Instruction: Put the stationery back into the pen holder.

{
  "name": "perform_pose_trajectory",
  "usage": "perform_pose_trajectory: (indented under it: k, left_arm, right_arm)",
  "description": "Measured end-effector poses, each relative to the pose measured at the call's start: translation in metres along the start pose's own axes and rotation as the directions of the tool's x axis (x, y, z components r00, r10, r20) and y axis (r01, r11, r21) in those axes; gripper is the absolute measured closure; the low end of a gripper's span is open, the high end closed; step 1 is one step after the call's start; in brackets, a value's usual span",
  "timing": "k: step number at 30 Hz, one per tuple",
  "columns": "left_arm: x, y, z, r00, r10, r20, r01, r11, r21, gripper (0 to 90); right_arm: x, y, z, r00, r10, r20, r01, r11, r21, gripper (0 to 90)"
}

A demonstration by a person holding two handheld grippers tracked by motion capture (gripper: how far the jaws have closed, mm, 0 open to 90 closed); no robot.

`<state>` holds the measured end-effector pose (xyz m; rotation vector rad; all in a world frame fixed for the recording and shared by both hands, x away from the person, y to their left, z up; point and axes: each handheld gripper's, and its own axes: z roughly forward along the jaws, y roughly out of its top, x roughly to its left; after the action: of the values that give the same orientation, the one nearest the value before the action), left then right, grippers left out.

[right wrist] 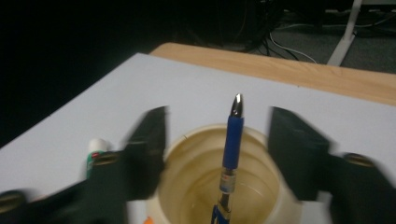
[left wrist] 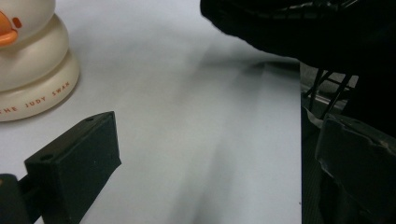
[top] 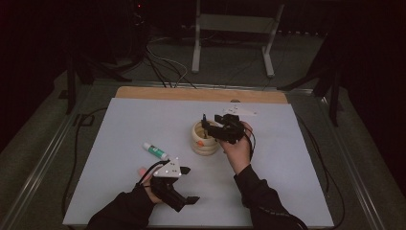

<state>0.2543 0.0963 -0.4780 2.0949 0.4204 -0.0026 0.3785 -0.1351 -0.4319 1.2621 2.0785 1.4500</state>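
Right tongs [right wrist: 217, 154] stand apart around the blue pen [right wrist: 232, 140] upright in the cream holder [right wrist: 187, 186]; left tongs [left wrist: 205, 163] rest apart.

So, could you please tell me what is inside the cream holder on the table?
A blue pen stands tip up inside the cream holder, between the right gripper's open jaws, touching neither. The holder's pale inner wall shows, but its floor and the pen's lower end are cut off from view.

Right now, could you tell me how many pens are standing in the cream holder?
1: a blue pen stands tip-up inside the cream holder, between the right gripper's open jaws. Shorter items deeper inside could be hidden.
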Motion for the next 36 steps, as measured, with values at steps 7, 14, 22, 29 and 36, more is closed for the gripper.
perform_pose_trajectory:
  k: [7,14,22,29,36]
  left_arm:
    - [0.004,-0.002,-0.011,0.9999,-0.004,0.013,0.004,0.9997,-0.026,0.2]
    - [0.008,-0.007,-0.030,1.0000,-0.003,-0.001,0.003,0.9977,-0.067,0.2]
    - [0.018,-0.018,-0.056,0.9982,-0.027,-0.053,0.021,0.9943,-0.104,0.2]
    - [0.025,-0.032,-0.079,0.9940,-0.042,-0.101,0.028,0.9893,-0.144,0.2]
    - [0.037,-0.046,-0.097,0.9900,-0.067,-0.124,0.045,0.9837,-0.174,0.2]
  right_arm:
    - [0.006,0.005,-0.019,0.9964,0.015,-0.084,-0.018,0.999,-0.032,10.3]
    - [0.024,0.009,-0.037,0.9883,-0.025,-0.150,0.017,0.998,-0.056,2.2]
    - [0.042,0.002,-0.047,0.9803,-0.053,-0.190,0.040,0.997,-0.069,0.3]
    - [0.064,-0.014,-0.047,0.9764,-0.081,-0.201,0.071,0.996,-0.056,0.3]
    - [0.087,-0.032,-0.045,0.9746,-0.092,-0.204,0.084,0.995,-0.047,0.3]
